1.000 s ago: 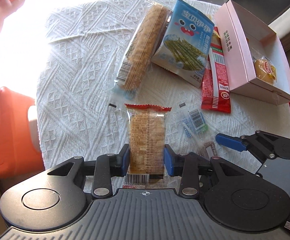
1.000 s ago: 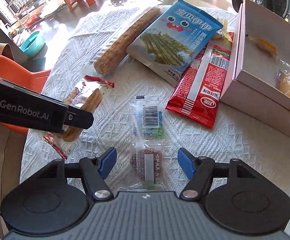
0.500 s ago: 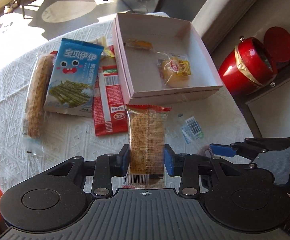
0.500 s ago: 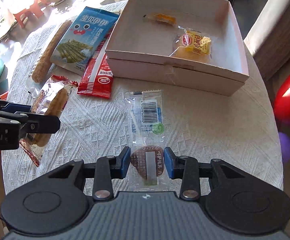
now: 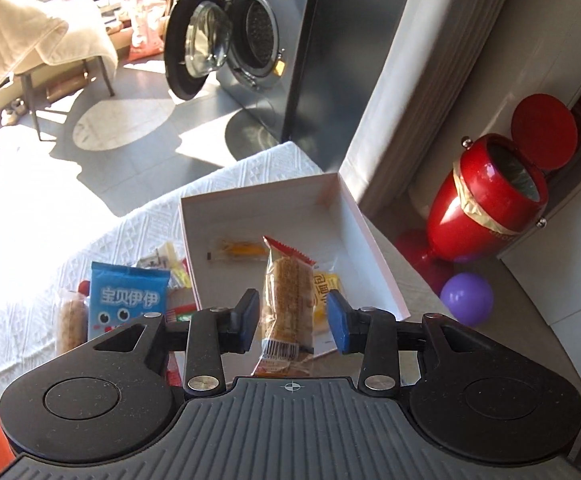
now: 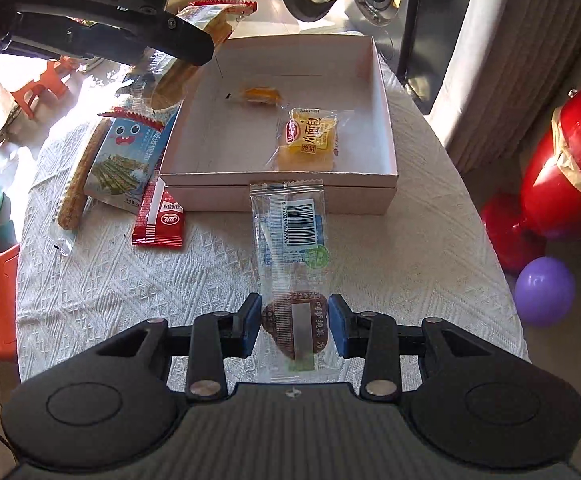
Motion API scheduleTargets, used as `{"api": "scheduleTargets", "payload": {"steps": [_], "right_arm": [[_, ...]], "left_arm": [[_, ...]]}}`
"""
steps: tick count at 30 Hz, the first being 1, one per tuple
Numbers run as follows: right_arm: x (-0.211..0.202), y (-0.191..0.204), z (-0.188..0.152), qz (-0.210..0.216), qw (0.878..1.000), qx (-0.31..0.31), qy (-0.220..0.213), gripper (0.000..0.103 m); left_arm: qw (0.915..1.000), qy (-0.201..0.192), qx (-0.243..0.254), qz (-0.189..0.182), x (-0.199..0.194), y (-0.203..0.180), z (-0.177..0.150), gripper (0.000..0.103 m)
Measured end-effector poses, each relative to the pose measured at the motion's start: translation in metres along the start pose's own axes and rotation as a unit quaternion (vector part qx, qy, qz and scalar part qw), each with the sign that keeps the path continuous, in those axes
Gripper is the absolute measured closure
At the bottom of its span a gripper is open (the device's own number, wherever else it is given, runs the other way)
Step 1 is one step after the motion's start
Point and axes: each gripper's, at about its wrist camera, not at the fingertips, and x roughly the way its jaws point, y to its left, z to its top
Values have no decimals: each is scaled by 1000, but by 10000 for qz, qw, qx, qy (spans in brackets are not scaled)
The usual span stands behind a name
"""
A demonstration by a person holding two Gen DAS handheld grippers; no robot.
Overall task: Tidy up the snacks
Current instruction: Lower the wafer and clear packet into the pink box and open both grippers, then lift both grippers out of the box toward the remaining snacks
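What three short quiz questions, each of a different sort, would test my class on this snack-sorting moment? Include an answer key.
1. True or false: the white box on the table already holds two wrapped snacks.
2. Multiple choice: the right gripper grips A) the blue seaweed snack bag, B) the clear barcoded packet, C) the red sachet.
3. Fill in: the left gripper holds the red-ended cracker pack above the ____.

Key: 1 true, the yellow bread pack and a small orange-filled wrapper; 2 B; 3 box.
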Motion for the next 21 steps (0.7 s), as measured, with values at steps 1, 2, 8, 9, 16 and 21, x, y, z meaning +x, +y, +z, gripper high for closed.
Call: {"api": "scheduleTargets", "payload": {"steps": [1,2,8,9,16,21], "right_arm": [[0,-1,1,-2,10000,25,-10,67],[0,-2,1,-9,10000,42,-18,67],[0,-3,11,-86,9998,75,-174,67],[0,-1,17,-106,9996,70,-255,67],[1,12,83,-251,9952,-72,-943,65],[19,32,124,-320,9935,-249,-1060,58]], "left_arm": [[10000,5,8,17,2,1,-1,62],[10000,14,13,30,2,2,-1,62],[9997,96,162,133,6,8,-11,62],[9997,123,167,157,6,10,-14,62],[9992,332,-14,232,8,46,-34,62],[9981,450,-258,327,11,82,-46,62]]}}
